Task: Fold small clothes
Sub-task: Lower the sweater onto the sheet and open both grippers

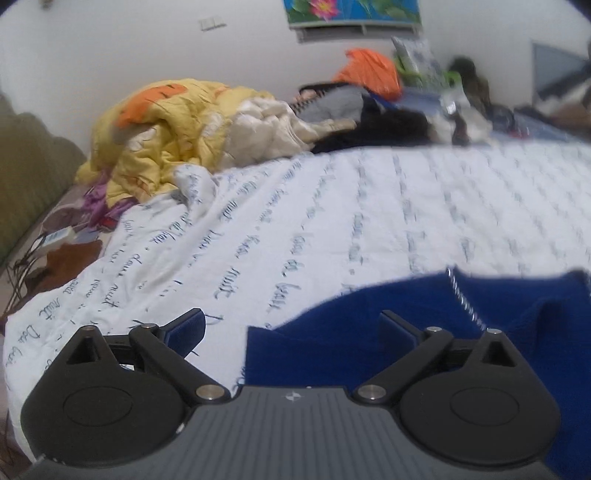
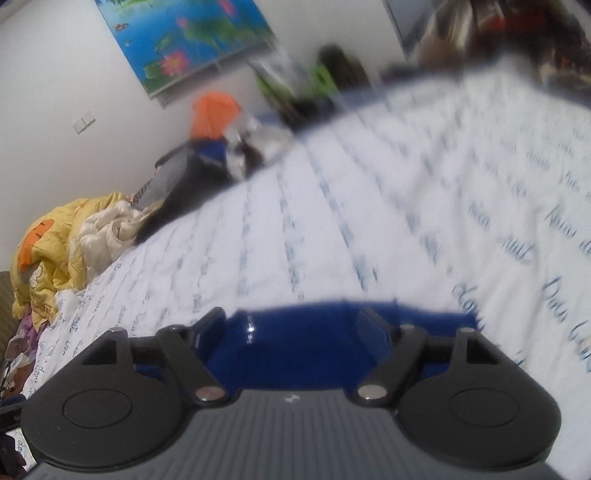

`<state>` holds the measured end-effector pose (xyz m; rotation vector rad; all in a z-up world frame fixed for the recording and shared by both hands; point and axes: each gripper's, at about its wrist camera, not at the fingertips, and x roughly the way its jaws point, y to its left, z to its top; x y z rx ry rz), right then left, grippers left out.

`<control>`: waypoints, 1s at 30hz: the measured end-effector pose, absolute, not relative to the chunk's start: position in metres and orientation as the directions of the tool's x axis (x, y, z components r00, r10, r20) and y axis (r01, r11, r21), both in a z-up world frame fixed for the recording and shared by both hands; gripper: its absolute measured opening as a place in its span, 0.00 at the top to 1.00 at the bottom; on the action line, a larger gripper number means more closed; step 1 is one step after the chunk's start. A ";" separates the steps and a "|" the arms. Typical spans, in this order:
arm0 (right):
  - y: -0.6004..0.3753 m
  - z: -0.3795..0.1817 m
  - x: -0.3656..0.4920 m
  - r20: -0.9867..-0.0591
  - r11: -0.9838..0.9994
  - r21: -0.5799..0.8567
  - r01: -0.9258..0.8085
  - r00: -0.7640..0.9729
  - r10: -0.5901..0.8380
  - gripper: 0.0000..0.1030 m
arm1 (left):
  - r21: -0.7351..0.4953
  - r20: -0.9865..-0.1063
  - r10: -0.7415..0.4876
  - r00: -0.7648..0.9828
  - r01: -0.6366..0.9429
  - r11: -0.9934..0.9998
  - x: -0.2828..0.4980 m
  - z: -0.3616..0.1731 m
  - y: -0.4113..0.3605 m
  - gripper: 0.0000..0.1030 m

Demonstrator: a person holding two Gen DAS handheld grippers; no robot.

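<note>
Two grippers, both with jaws spread wide, nothing clamped. Left gripper (image 1: 291, 328) hovers low over the bed, its left finger over bare sheet, its right finger over the blue garment (image 1: 424, 332). Blue garment lies on the white script-print sheet (image 1: 332, 206), filling the lower right of the left wrist view, with a white stitched edge (image 1: 461, 295) running across it and a raised fold toward the right. Right gripper (image 2: 293, 328) sits over the same blue garment (image 2: 295, 347), cloth showing between and under both fingers; whether the pads touch it I cannot tell. Right view heavily motion-blurred.

No containers in view. Far side of the bed: yellow quilt (image 1: 159, 140) with an orange patch, heaped at the left; a cream padded piece (image 1: 266, 129) against it; grey and black clothes (image 1: 351, 118) beside that; an orange item (image 1: 369, 74) behind them by the wall. More clutter at the far right, too blurred to name. Lotus picture (image 1: 351, 11) on the white wall, wall switch (image 1: 212, 23) left of it. Cables and a power strip (image 1: 55, 236) off the bed's left edge. Bare sheet lies between the grippers and the heap.
</note>
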<state>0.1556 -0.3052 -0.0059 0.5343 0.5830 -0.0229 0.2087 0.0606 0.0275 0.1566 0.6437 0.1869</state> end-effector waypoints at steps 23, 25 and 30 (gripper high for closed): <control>-0.229 -0.044 0.147 -0.635 0.996 0.040 -0.077 0.768 0.085 0.14 | 0.222 -0.639 0.233 0.733 -0.114 0.968 0.226 0.007 0.097 0.00; -0.226 -0.046 0.145 -0.625 0.997 0.024 -0.077 0.777 0.075 0.12 | 0.183 -0.642 0.162 0.750 -0.056 0.981 0.207 0.010 0.103 0.00; -0.227 -0.036 0.123 -0.603 0.998 0.046 -0.031 0.796 0.052 0.11 | 0.093 -0.661 -0.043 0.749 0.139 0.986 0.151 0.006 0.100 0.00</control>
